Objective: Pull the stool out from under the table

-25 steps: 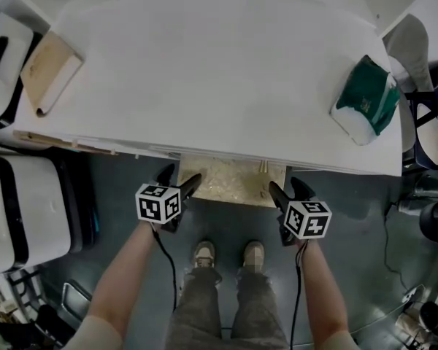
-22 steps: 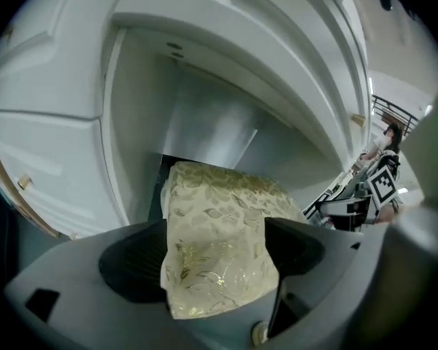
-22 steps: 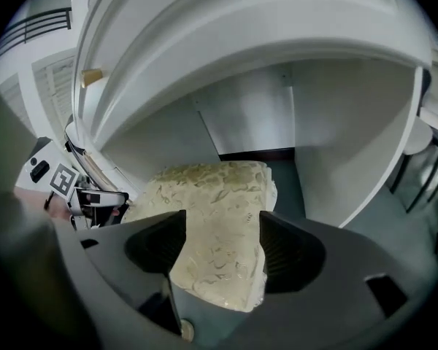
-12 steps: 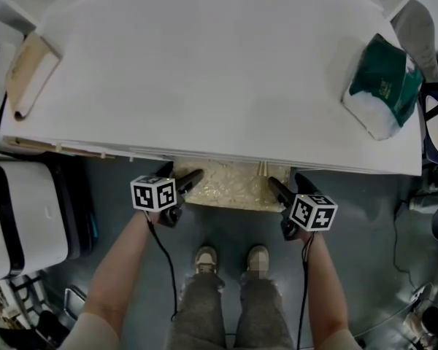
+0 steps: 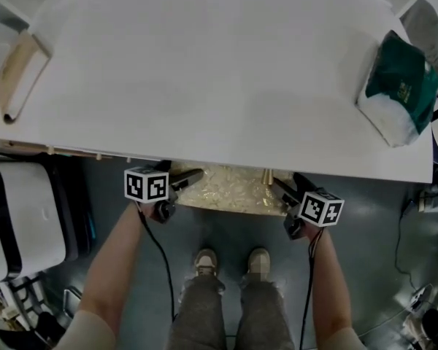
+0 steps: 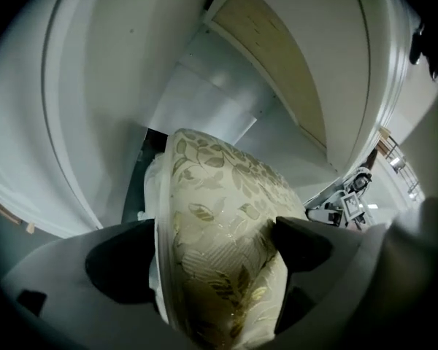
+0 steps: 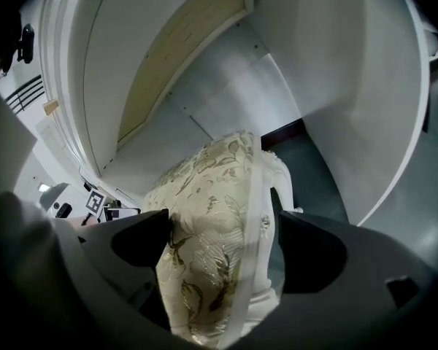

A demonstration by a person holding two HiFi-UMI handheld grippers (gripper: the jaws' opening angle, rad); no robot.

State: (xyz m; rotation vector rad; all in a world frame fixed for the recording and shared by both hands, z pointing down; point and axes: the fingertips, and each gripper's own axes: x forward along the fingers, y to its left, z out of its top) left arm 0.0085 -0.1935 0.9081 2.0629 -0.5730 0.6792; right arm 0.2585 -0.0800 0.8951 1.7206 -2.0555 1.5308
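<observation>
White table (image 5: 204, 71) over grey floor (image 5: 383, 217)

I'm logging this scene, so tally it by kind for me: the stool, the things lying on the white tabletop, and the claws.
Stool: 1
Green-and-white pouch: 1
Tan board: 1
Claws: 2, left claw and right claw, both opening with the stool's seat between their jaws
Total: 5

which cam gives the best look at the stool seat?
Left gripper view: the stool seat sits close and centred, with leaf pattern and edge sharp. Right gripper view shows its opposite side nearly as well. Head view shows only a strip past the table edge.
</observation>
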